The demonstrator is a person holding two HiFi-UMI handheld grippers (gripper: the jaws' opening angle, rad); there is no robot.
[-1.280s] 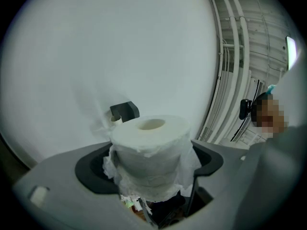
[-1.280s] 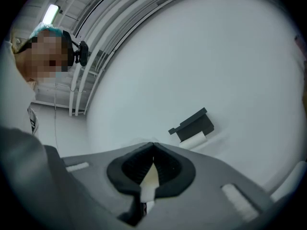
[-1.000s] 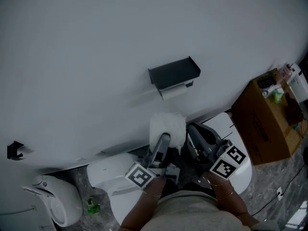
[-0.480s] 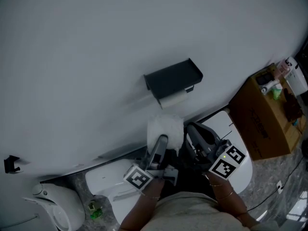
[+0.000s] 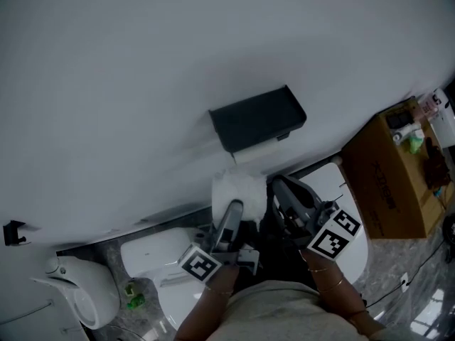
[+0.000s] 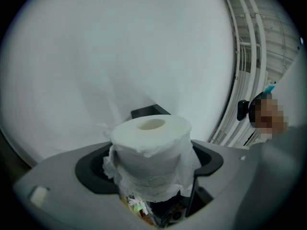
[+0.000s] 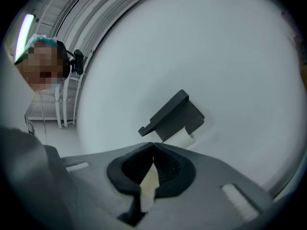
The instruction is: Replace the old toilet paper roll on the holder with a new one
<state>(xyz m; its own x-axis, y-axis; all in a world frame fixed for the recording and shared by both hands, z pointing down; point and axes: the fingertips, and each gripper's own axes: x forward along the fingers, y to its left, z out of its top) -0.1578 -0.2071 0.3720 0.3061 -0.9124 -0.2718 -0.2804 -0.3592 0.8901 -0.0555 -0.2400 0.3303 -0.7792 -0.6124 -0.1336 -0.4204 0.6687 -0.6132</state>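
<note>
Far left, low against the wall (image 5: 142,62), I saw a white bin (image 5: 78,300). Next to it was a white fixture (image 5: 146,251) that ran under both tools.

My left hand (image 5: 222,290) came up from the bottom edge, forearm reaching toward the wall, left marker cube (image 5: 200,265) facing up. The left gripper (image 5: 237,203) pointed at the wall, jaws clamped on the new roll (image 5: 238,187). The left gripper view confirmed it: roll upright, core hole on top, pads (image 6: 88,169) pressed into both sides. The loose outer sheet hung ragged round the lower half.

The new roll sat just below the holder (image 5: 257,119) and short of it. The holder was a black box shelf on the wall. The old roll (image 5: 254,152), nearly spent, peeked out under its lower edge.

The right gripper (image 5: 279,189) sat just right of the new roll, also aimed at the wall under the holder. Its jaws were fully together, tips touching. A pale sliver showed in the gap behind the tips; I couldn't tell what it was. My right hand (image 5: 323,275) held it from behind, forearm in from the bottom edge, right marker cube (image 5: 334,234) tilted to the right.

Far right stood a cardboard box (image 5: 387,176) with small items on top, well apart from both tools.
</note>
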